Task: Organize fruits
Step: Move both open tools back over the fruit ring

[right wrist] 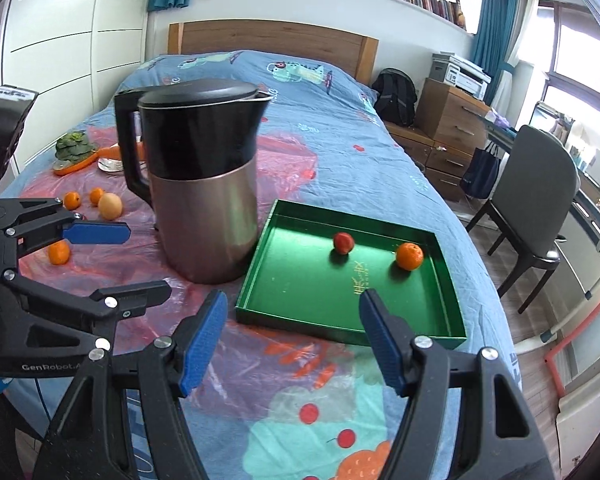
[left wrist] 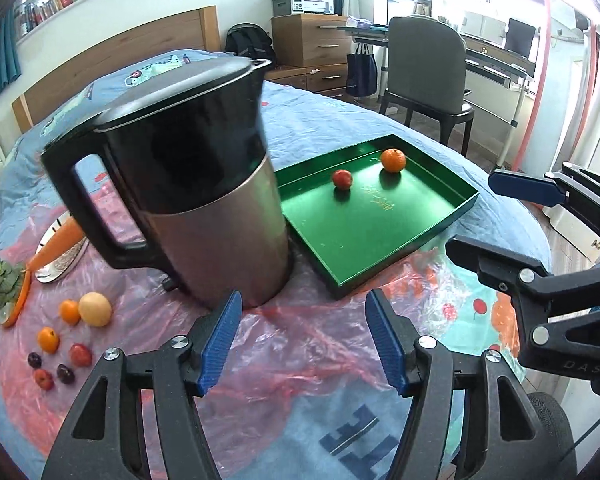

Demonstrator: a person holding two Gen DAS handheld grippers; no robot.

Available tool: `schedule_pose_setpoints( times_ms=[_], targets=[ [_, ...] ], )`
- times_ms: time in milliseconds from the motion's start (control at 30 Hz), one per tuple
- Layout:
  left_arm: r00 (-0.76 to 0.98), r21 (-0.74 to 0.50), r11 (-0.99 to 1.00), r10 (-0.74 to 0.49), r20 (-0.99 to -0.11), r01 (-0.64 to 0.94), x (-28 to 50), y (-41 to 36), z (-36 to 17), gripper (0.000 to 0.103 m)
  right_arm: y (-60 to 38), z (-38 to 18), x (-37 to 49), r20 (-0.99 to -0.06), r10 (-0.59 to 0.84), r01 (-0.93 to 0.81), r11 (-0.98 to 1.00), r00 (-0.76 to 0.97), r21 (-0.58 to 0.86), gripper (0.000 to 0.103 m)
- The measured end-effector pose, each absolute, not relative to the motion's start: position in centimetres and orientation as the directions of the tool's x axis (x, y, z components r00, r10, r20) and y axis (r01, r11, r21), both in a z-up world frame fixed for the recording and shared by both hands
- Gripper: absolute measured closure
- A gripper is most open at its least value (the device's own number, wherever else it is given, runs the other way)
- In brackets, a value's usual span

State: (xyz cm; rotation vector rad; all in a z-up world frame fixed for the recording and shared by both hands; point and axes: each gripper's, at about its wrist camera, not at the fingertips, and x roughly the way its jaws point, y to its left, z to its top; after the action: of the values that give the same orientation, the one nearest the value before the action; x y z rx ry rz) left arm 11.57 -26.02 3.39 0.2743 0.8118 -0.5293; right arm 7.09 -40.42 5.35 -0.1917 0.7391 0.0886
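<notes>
Reaching wide of the tall steel-and-black kettle (left wrist: pixel 188 184), both spread, empty grippers, left gripper (left wrist: pixel 304 340) and right gripper (right wrist: pixel 292 340), should fetch loose small orange mandarins (left wrist: pixel 48 339) for the shallow green tray (left wrist: pixel 380 236).

A black-and-steel kettle (left wrist: pixel 204 184) stands on the bed (right wrist: pixel 340 120), a chair (left wrist: pixel 424 80) beyond

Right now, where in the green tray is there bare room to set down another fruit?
The green tray is mostly bare: its whole near half, up to the kettle side wall, is free. Only the far side is taken, by a small red fruit and a mandarin. The loose fruit cluster left of the kettle is crowded.
</notes>
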Motion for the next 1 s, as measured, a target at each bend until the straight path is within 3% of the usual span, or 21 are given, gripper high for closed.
schedule_pose_setpoints(
  times_ms=[267, 667, 1000],
  targets=[
    [0.607, 0.032, 0.911, -0.247, -0.755, 0.411, 11.2, -17.5, 1.3, 0.044, -32.6, 4.1, 6.7, -0.691, 0.154, -0.292, 0.952, 0.707, -0.087, 0.007],
    [0.696, 0.036, 0.998, -0.011, -0.718, 0.053, 12.3, -3.2, -4.6, 0.044, -20.9, -1.2, 11.4, -0.707, 0.309, -0.45, 0.893, 0.635, -0.014, 0.006],
    [0.678, 0.019, 1.0, 0.004, -0.735, 0.015, 14.7, -0.6, -8.7, 0.044, -14.3, -4.6, 17.1, -0.714, 0.4, -0.546, 0.837, 0.575, 0.029, 0.007]
  ],
)
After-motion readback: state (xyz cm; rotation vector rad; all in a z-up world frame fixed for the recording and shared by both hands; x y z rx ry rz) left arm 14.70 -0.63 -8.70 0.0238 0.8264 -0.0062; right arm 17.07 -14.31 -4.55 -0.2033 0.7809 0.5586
